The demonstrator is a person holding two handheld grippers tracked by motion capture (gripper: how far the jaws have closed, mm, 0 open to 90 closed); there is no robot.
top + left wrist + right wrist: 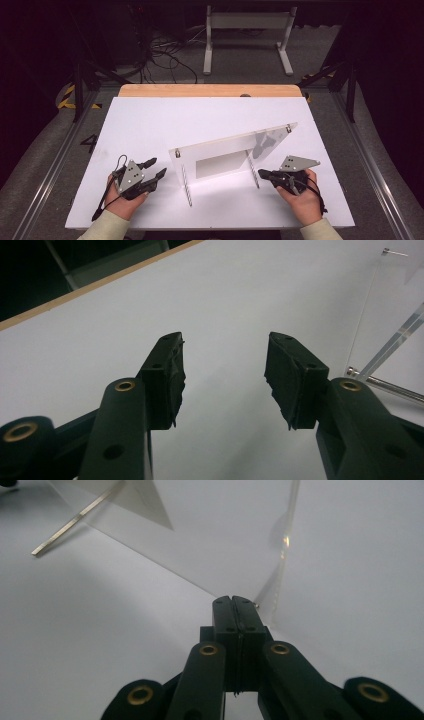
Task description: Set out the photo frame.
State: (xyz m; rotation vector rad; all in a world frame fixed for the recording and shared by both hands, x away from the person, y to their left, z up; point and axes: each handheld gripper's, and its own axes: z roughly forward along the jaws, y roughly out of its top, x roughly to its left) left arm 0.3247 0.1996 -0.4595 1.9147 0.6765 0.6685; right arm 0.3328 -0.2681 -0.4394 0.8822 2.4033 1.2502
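Starting on your left side, your left gripper is sitting low over the white table, held in your left hand, and its jaws are spread wide apart with nothing between them; in the left gripper view you can see bare white surface through the gap between the pads. It's near the left end of the clear acrylic stand but not touching it. That stand is pretty much dead centre on the table, a see-through panel tilted back, propped on two thin legs, with small metal fittings at its top corners. Its left leg runs down toward your edge of the table, and the right leg does the same. Over on the right, your right gripper has its jaws pressed fully together, tips right up at the foot of that right leg. From the right gripper view I can't tell whether they actually touch it.
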